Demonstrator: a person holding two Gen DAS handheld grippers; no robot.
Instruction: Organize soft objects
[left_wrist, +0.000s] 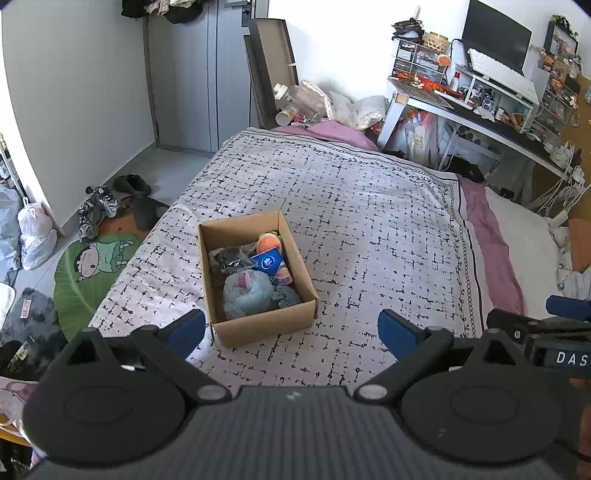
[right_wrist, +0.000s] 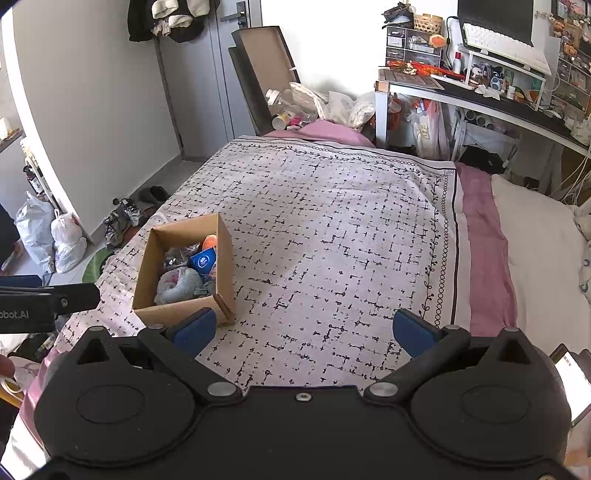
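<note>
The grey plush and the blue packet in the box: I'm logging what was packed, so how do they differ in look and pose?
The grey plush is rounded, fuzzy and pale grey with a pink patch; the blue packet is flat, smooth and dark blue with a white logo. The plush fills the near end of the cardboard box; the packet lies tilted further back toward the middle. Both lie inside the box, untouched by either gripper.

I am in a lived-in bedroom at home. A bed (left_wrist: 351, 206) with a black-and-white patterned cover fills the middle, a pillow (right_wrist: 535, 236) at its side. Beside it a cluttered desk (left_wrist: 491, 122) carries a monitor (left_wrist: 495, 33) and keyboard (left_wrist: 495, 64). Shoes (left_wrist: 98, 208) lie on the floor near the grey door (left_wrist: 184, 74), and clothes (right_wrist: 170, 18) hang above it.
</note>
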